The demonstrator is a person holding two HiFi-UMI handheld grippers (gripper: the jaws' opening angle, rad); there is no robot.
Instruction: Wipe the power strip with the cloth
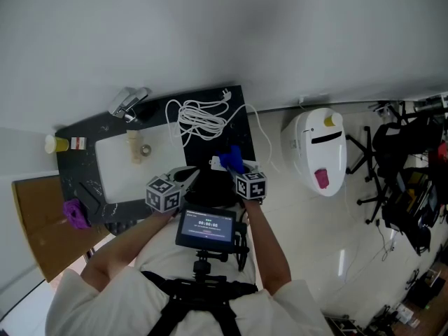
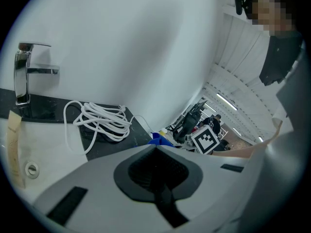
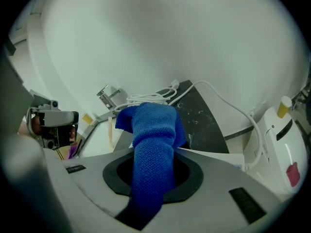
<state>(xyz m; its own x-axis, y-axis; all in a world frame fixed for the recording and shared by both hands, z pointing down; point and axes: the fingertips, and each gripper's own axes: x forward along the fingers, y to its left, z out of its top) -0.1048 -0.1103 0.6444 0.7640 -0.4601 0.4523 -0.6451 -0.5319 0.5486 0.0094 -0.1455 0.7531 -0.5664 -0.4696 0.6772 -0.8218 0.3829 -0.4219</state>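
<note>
Gripping a blue knitted cloth (image 3: 154,130): the right claw (image 3: 151,154) is clamped on it. The cloth is bunched and sticks out forward past the jaw tips. The left claw (image 2: 156,152) has its jaws together with nothing between them.

Both claws sit side by side at the near edge of the black marbled worktop (image 1: 234,117). The left one is in front of the white sink basin (image 1: 122,163); the right one is toward the worktop's right front corner.

The white power strip (image 1: 216,164) lies flat at that near edge, just beside the cloth and on its left in the head view. In the right gripper view it shows as a white bar just past the jaw tips, with the cloth hanging over its left end. Can't tell if the cloth actually touches it.

A coiled white cable (image 1: 199,120) lies on the worktop behind the strip, between sink and right edge, and one strand trails off the right side. A chrome faucet (image 1: 128,103) is at the sink's back left. A yellow cup (image 1: 56,144) stands at the far left corner, and a purple object (image 1: 75,213) is at the near left.

A white rounded appliance with yellow and pink parts (image 1: 318,149) stands on the floor right of the worktop. A small dark screen (image 1: 206,227) is mounted in front of the person's chest.
</note>
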